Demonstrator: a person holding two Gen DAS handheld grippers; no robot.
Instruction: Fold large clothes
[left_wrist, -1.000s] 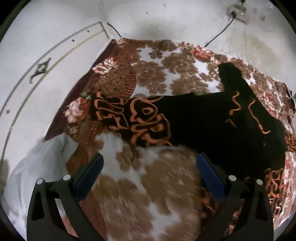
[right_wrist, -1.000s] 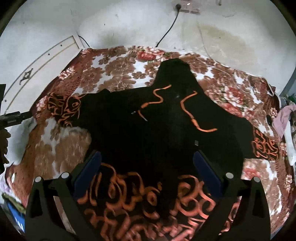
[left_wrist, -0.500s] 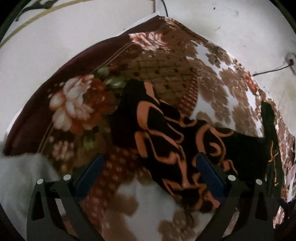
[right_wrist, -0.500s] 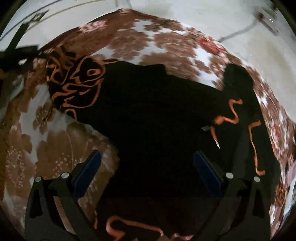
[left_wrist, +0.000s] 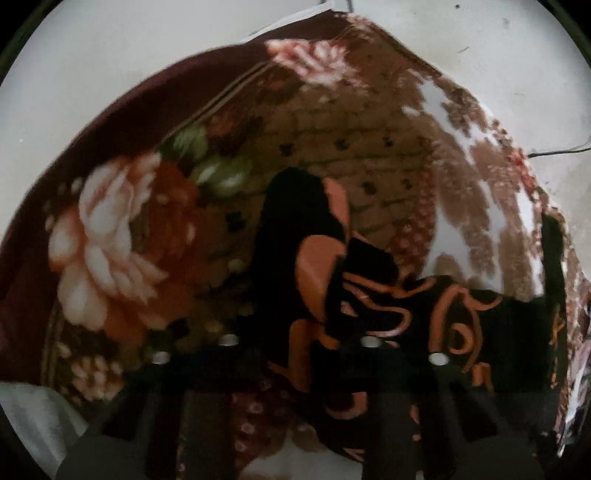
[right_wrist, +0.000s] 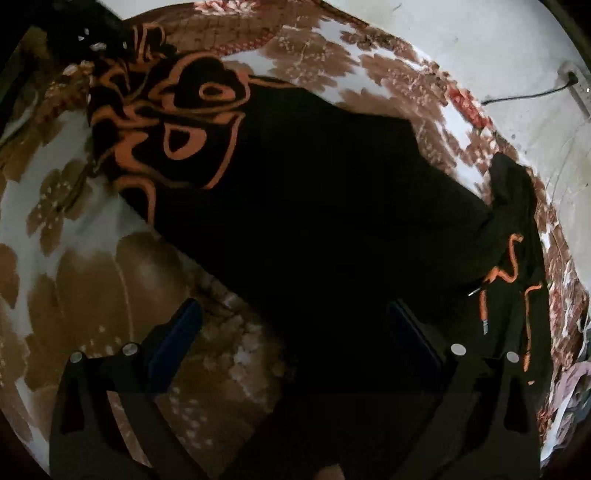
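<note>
Left gripper (left_wrist: 295, 354) closing on sleeve (left_wrist: 317, 280), lower centre; right gripper (right_wrist: 295, 332) gaping, empty, over hoodie (right_wrist: 332, 192) running upper left to right.

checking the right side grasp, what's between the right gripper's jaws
In the right wrist view, the right gripper stands open over the black hoodie: its plain dark body fills most of the gap, with the floral blanket showing by the left pad.

Matt black cloth garment (right_wrist: 314, 206) with orange print, plush floral blanket (left_wrist: 122, 236), matt black plastic claw (right_wrist: 291, 332), blue pads (right_wrist: 177, 339)
</note>
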